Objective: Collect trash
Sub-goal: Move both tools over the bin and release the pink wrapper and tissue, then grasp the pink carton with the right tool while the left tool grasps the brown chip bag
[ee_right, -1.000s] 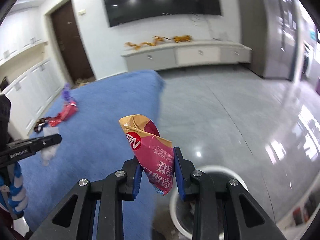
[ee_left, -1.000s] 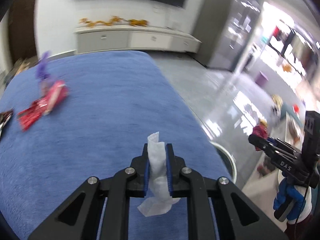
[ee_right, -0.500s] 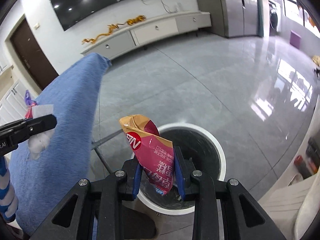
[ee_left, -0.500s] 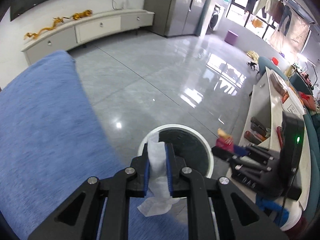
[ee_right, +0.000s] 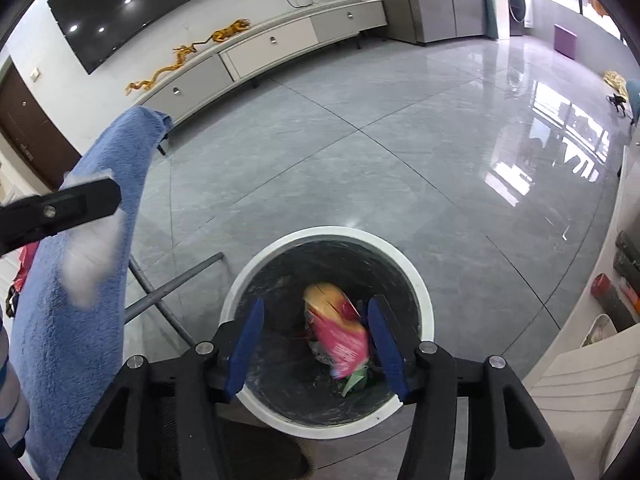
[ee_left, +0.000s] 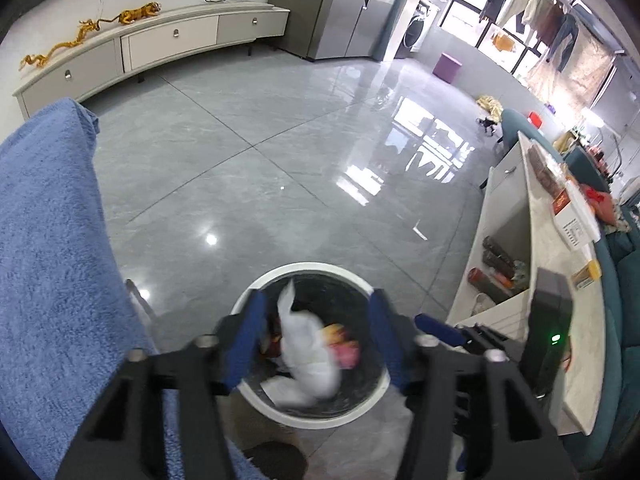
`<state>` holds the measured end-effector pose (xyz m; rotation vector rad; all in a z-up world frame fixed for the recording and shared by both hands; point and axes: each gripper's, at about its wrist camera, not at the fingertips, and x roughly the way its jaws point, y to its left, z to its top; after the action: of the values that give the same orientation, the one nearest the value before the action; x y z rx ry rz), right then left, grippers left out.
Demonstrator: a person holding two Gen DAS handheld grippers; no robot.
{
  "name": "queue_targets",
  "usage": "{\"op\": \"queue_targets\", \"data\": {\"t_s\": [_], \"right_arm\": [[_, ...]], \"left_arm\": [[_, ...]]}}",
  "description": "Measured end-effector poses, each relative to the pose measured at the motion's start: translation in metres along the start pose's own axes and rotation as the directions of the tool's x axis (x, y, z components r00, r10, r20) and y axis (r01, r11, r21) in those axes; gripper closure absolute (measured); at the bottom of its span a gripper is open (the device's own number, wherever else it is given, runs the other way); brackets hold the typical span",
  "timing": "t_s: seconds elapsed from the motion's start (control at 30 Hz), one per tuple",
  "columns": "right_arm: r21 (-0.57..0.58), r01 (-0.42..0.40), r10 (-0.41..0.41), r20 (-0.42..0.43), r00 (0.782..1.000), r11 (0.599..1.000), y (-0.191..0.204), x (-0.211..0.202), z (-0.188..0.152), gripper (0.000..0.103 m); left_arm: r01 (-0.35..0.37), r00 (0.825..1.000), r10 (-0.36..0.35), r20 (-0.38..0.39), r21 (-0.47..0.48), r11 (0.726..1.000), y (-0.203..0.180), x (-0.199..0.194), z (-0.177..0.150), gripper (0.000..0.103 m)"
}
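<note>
- Your left gripper (ee_left: 316, 336) points down over the white-rimmed bin (ee_left: 256, 398), and its jaws are opening. The white tissue (ee_left: 308, 356) sits blurred between them, touching neither pad, so it reads as released and dropping toward the bin's mouth.
- Your right gripper (ee_right: 316, 344) is over the same bin (ee_right: 424, 300), also with its jaws opening. The pink and yellow snack wrapper (ee_right: 340, 332) is loose in the gap and appears already down among the trash inside.
- You have both grippers aimed steeply down over the opening so that whatever you let go of falls inside the rim, not onto the tiled floor (ee_right: 400, 160).
- The bin stands on the floor just beside the edge of the table, which is draped in a blue towel (ee_left: 48, 240). That keeps the carry from table to bin short.
- In the right wrist view, a red wrapper (ee_right: 26, 258) peeks out at the far left, partly hidden by the left gripper. Judging by that, there is more to collect on the table.
- The tissue is light and could drift, so I would keep the jaws over the bin until it has settled.
</note>
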<state>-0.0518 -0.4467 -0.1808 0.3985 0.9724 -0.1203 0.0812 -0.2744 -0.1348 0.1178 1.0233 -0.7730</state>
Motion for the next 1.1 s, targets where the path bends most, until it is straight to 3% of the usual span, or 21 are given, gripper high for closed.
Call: {"op": "queue_targets", "data": {"t_s": [0.2,0.33,0.47,0.67,0.8,1.1], "right_arm": [[0.005,0.031,-0.031,0.002,1.000,1.000,-0.004,-0.008,-0.003,0.051],[-0.006,0.038,-0.038,0.018,0.999,0.999,0.001,-0.017,-0.003,0.050],[-0.013,0.038,-0.038,0.046,0.998,0.999,0.010,-0.030,0.002,0.050],[-0.039,0.035,-0.032,0.086,0.996,0.999,0.025,-0.051,0.007,0.050],[-0.079,0.026,-0.017,0.116,0.993,0.997,0.046,-0.068,0.012,0.050],[-0.216,-0.033,0.063,0.131,0.989,0.976,0.126,-0.078,0.032,0.050]], "left_arm": [[-0.015,1.000,0.015,0.025,0.001,1.000,-0.002,-0.011,0.001,0.048],[-0.096,0.991,0.095,0.096,0.006,0.995,0.001,-0.034,-0.003,0.048],[-0.166,0.970,0.166,0.178,-0.018,0.986,0.014,-0.064,-0.007,0.048],[-0.211,0.936,0.219,0.276,-0.059,0.976,0.037,-0.101,-0.016,0.048],[-0.225,0.930,0.237,0.281,-0.075,0.971,0.059,-0.123,-0.025,0.048],[-0.325,0.876,0.380,0.297,-0.218,0.920,0.163,-0.182,-0.070,0.048]]}}
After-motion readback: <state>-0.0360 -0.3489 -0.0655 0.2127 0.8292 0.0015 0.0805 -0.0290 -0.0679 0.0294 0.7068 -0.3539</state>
